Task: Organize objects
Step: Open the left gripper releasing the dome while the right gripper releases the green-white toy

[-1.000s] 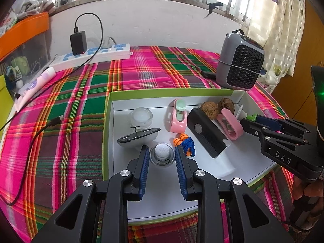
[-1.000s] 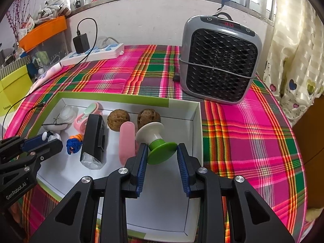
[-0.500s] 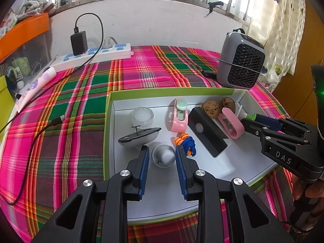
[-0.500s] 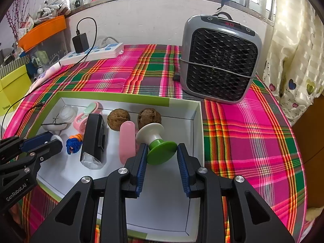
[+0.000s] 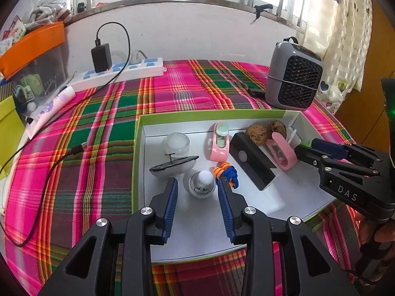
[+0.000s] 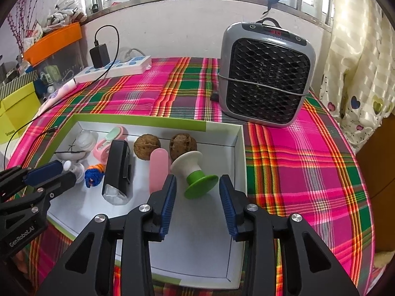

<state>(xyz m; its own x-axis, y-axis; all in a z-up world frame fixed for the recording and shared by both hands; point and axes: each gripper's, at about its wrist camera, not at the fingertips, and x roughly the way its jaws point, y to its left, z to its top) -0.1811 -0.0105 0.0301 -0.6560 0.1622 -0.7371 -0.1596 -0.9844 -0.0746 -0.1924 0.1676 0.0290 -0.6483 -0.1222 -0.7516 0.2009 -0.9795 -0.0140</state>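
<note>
A white tray with a green rim (image 5: 209,114) lies on the plaid cloth and holds several small things. My left gripper (image 5: 197,183) is opening over the tray's near left part. A small round grey-and-white toy (image 5: 201,185) rests on the tray floor between its blue pads, which no longer press on it. My right gripper (image 6: 197,181) is opening too. A white spool with a green base (image 6: 195,175) lies tilted between its pads, free of both. Further in lie two walnuts (image 6: 147,146), a pink case (image 6: 159,170) and a black device (image 6: 118,167).
A grey heater (image 6: 266,79) stands behind the tray on the right. A white power strip (image 5: 118,72) with a black charger and a cable (image 5: 49,170) lies at the back left. In the tray's left part are a clear jar (image 5: 176,143), a grey half-shell (image 5: 172,167) and an orange-and-blue knit piece (image 5: 227,172).
Both pairs of jaws have widened. The round toy, pinched by the left pads before, has tipped and now sits free. The spool has been let go. Neither hand has shifted.
</note>
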